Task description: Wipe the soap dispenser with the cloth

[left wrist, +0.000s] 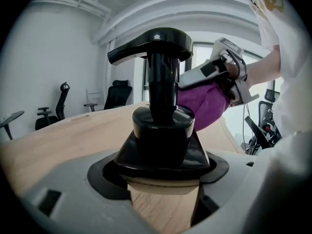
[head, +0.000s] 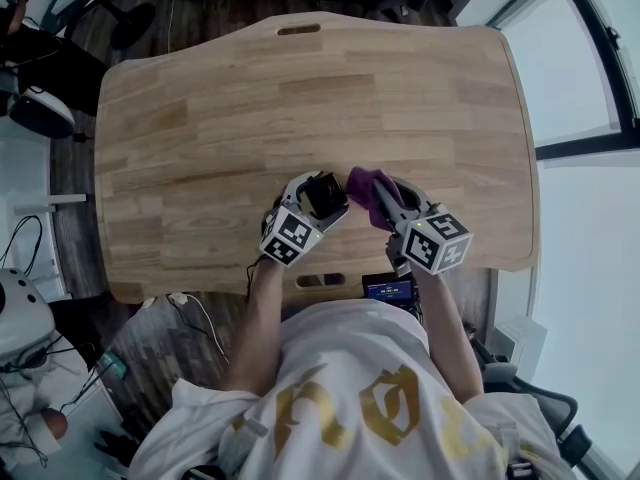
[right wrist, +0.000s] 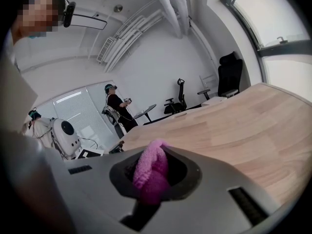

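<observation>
Gripping black soap dispenser (left wrist: 162,130) w/ L gripper (head: 319,198) over wooden table (head: 300,98); R gripper (head: 380,206) clenched on purple cloth (left wrist: 204,106), cloth against pump stem.

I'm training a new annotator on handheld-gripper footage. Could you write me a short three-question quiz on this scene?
1. Multiple choice: what does the right gripper hold?
A) a sponge
B) a purple cloth
C) nothing

2. True or false: the soap dispenser stands free on the table, with neither gripper on it.

3. Fill in the colour: the left gripper is closed on the ____ soap dispenser.

Key:
1. B.
2. False: the left gripper's jaws are shut on it.
3. black.
</observation>
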Available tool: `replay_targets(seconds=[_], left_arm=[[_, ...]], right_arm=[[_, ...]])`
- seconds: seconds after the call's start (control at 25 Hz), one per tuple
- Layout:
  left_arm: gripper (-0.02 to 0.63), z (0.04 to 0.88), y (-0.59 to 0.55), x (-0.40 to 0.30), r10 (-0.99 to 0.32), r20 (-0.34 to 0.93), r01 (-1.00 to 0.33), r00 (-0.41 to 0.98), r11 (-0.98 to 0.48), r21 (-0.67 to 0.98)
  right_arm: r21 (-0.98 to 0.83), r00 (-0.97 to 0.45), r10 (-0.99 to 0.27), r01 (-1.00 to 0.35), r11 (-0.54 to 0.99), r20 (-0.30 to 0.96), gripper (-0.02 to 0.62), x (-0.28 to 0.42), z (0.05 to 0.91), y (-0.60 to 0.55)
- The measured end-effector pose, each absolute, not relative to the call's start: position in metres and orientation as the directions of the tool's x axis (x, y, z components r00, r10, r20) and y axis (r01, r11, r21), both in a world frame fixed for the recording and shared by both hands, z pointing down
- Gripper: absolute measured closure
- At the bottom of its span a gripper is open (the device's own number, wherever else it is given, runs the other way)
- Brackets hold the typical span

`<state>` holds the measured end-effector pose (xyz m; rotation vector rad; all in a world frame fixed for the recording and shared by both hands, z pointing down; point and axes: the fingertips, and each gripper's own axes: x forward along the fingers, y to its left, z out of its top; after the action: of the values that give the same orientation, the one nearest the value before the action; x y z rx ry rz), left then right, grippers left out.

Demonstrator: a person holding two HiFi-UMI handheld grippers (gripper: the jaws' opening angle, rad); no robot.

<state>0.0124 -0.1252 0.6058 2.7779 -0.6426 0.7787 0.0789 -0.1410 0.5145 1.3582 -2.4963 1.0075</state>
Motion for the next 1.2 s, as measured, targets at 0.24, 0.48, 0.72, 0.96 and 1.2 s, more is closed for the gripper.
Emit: replay_targets(seconds=[0.24,0.48,0.72,0.96,1.2], left_arm=[[0.236,0.581,-0.126,0.003,-0.383,0.506,-0.467,0.773,-0.883,0.046],[0.236,0.561,-0.120,-0.004,-0.396,0.485,-0.480,0.779,-0.876,0.055],[0.241,0.552,-0.111,-0.007,-0.407,0.467,-0.479,0.785,-0.877,0.041],[0.242,0.543,-0.105,0.002,-0.399,0.457,-0.461,0.795,-0.887,0.029],[0.242,0.536,-0.098,0.007,-0.398,0.454,-0.446,0.797,-0.895,-0.003]], right_arm=[[-0.505,-0.608,-0.704,-0.766,0.398,0.366,0.572,0.073,0.497,-0.140],[-0.543,-0.655,-0.699,-0.713,0.444,0.289,0.571,0.058,0.469,-0.138],[-0.536,-0.717,-0.675,-0.644,0.546,0.174,0.571,0.036,0.420,-0.137],[-0.504,-0.805,-0.592,-0.532,0.681,0.049,0.571,0.005,0.363,-0.123],[-0.426,-0.933,-0.317,-0.220,0.878,-0.172,0.571,-0.026,0.293,-0.079]])
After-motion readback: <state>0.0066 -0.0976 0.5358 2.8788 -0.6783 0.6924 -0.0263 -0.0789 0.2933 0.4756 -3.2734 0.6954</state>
